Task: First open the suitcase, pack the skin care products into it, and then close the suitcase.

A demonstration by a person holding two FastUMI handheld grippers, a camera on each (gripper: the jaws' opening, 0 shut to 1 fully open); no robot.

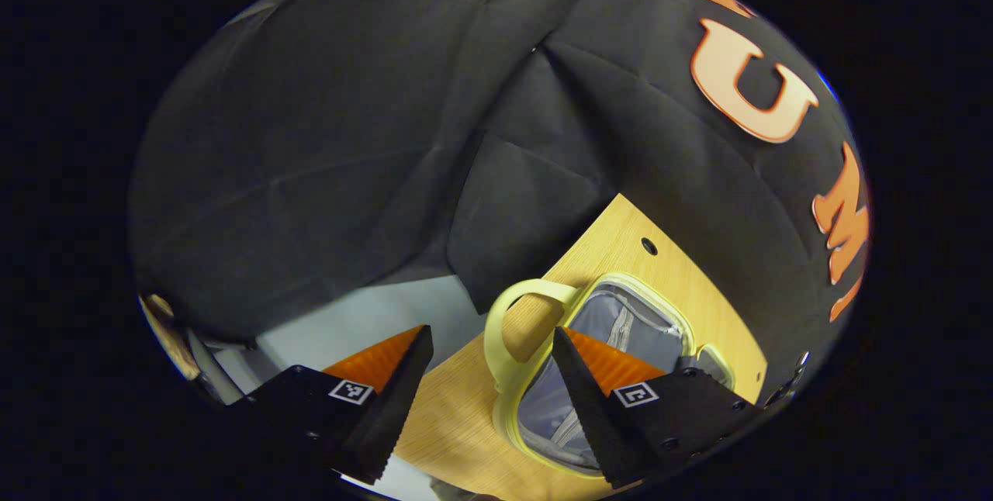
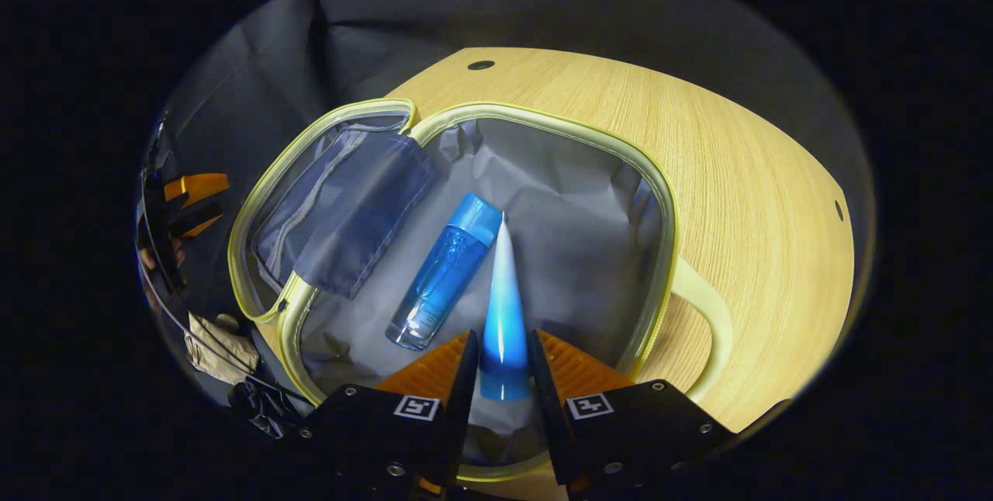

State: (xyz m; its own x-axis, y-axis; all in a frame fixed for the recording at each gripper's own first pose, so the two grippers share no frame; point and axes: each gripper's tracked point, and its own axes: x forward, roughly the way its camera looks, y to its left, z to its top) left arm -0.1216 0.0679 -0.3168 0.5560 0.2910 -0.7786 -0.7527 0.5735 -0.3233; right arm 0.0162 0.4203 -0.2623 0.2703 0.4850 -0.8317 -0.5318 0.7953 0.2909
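Second product going into the open suitcase.

The table (image 2: 745,198) carries your suitcase (image 2: 663,253), lid laid flat at nine o'clock so the grey lining is reachable. A blue bottle (image 2: 442,276) already rests inside. Your right gripper (image 2: 503,365) pinches a blue tube (image 2: 503,307) between both fingers, tip aimed at twelve, over the lining. Your left gripper (image 1: 489,365) hangs wide apart, empty.

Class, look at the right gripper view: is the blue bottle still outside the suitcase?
No. The blue bottle lies on the grey lining inside the open suitcase.
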